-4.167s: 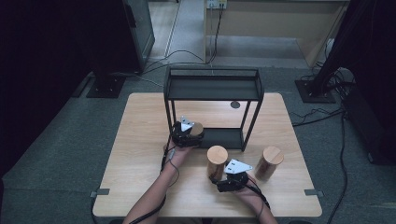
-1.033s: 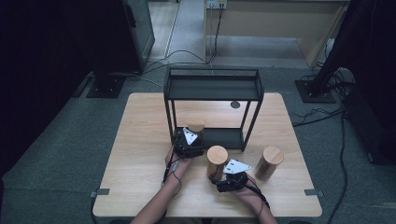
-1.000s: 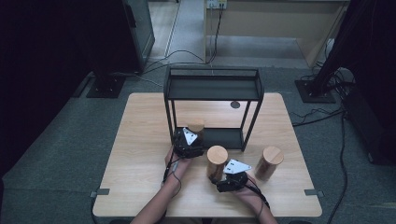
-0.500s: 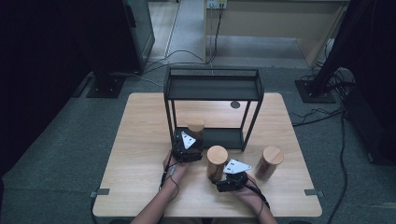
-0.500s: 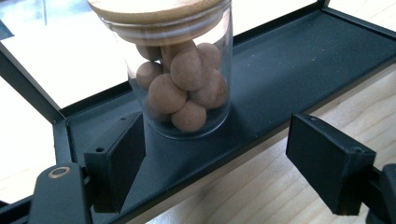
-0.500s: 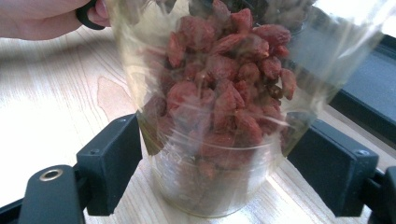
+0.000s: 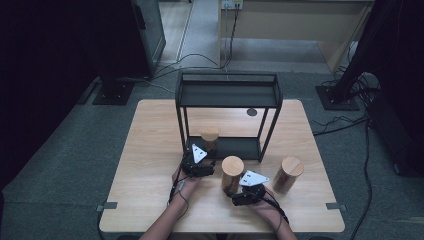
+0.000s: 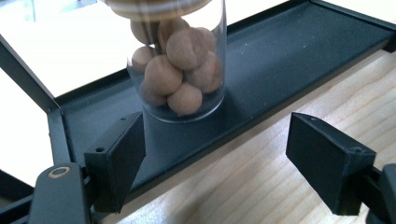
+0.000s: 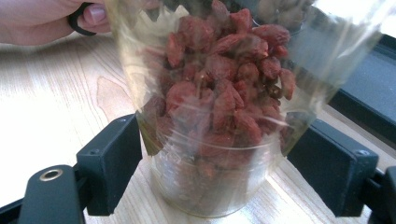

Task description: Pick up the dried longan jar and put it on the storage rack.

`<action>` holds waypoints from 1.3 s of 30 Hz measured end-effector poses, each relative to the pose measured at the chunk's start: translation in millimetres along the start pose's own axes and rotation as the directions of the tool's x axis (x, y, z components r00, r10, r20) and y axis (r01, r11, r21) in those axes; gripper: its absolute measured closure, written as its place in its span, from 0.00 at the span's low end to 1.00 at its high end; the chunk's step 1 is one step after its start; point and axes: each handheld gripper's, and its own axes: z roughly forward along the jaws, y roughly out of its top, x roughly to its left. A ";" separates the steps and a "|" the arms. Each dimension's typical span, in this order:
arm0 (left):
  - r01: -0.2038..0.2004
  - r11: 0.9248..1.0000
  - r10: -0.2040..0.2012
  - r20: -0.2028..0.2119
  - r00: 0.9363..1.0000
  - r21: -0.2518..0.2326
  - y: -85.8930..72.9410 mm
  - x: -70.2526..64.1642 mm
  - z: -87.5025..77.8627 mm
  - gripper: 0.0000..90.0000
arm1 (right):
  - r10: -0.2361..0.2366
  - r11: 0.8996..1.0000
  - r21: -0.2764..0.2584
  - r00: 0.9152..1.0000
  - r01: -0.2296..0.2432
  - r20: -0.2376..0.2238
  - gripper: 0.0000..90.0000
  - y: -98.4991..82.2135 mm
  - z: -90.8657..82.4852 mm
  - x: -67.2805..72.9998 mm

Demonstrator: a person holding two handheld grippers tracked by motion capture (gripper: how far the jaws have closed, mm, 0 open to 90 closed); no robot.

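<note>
The right gripper clamps the jar of red dried berries low on its clear wall, apparently so it can be lifted upright off the table (its wooden lid shows from above). Farther off, the left gripper stands open and empty just short of the jar of brown balls, which rests upright on the black rack's lower shelf, seemingly set down.

Wood table: black rack, two jars.
</note>
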 end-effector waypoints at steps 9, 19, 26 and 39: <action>0.017 1.000 -0.017 0.026 1.000 0.000 -7.5 9.7 -1.1 0.22 | -0.001 1.000 0.000 1.000 0.001 0.001 0.20 0.0 0.0 0.2; 0.015 1.000 -0.015 0.056 0.998 0.003 -13.5 14.3 -1.3 0.22 | 0.000 1.000 0.001 1.000 0.000 0.001 0.20 0.1 0.0 0.3; 0.011 1.000 -0.011 0.072 0.997 0.002 -16.3 15.1 -3.7 0.22 | -0.002 1.000 0.000 1.000 0.002 0.003 0.20 0.0 0.1 0.6; -0.008 1.000 0.007 0.087 0.996 0.010 -19.5 15.0 -10.7 0.22 | -0.002 1.000 0.000 1.000 0.002 0.003 0.20 0.0 0.0 1.0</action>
